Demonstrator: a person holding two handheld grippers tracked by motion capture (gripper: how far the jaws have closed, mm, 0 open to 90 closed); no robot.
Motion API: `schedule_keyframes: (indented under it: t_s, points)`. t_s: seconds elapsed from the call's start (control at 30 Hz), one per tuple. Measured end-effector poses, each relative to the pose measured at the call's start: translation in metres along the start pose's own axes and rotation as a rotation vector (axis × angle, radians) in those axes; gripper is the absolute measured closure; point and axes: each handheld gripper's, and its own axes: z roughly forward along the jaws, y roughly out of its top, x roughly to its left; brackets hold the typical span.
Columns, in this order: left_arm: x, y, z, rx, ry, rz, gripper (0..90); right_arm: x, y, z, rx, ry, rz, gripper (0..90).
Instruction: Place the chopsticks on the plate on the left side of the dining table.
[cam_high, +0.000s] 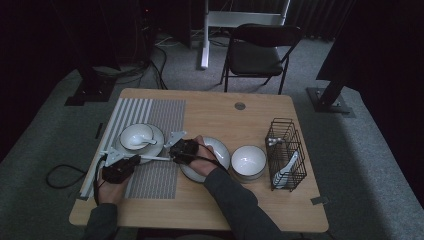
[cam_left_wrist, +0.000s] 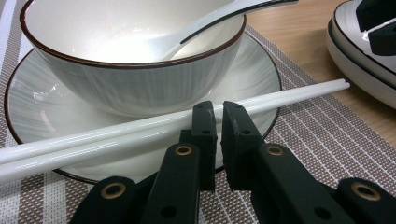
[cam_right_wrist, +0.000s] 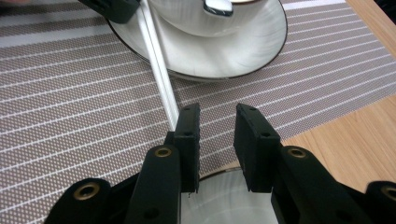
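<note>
Wooden table (cam_high: 240, 125), striped placemat (cam_high: 160, 120), dim carpeted room. White chopsticks (cam_left_wrist: 140, 128), glossy, paired, are clamped by left gripper (cam_left_wrist: 218, 135); right gripper (cam_right_wrist: 217, 135) is parted, nothing held.

Tally, table top:
- Bowls: two. One (cam_high: 136, 136) on a plate, one (cam_high: 248, 161) bare on the wood.
- Plates: two. One (cam_high: 155, 145) under the first bowl, one (cam_high: 220, 152) at centre.
- Spoons: two. One (cam_high: 148, 140) in the left bowl, one (cam_high: 287, 167) in the wire rack.
- Chopsticks (cam_high: 150, 157): two (one pair, white).
- Wire racks (cam_high: 285, 150): one.
- Placemats (cam_high: 160, 175): one, striped.
- Grippers: two, left (cam_high: 135, 159), right (cam_high: 174, 150).
- Chairs (cam_high: 260, 50) behind table: one.
</note>
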Motion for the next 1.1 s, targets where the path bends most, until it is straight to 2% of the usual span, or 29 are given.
schedule_keyframes:
  t_s: [0.27,0.63,0.9,1.1]
  points:
    - [0.001,0.001,0.001,-0.001,-0.003,0.000,84.5,0.005,0.004,0.005,0.003,0.006,-0.005,70.5]
    - [0.001,0.000,-0.002,-0.003,0.004,-0.002,83.4,0.006,0.002,0.000,-0.007,0.002,-0.008,70.5]
    - [0.013,-0.006,-0.017,-0.015,0.042,-0.032,82.8,0.009,0.001,-0.004,-0.015,-0.001,-0.012,70.2]
    - [0.021,-0.008,-0.019,-0.014,0.063,-0.042,82.5,0.010,0.000,-0.007,-0.026,-0.002,-0.011,70.1]
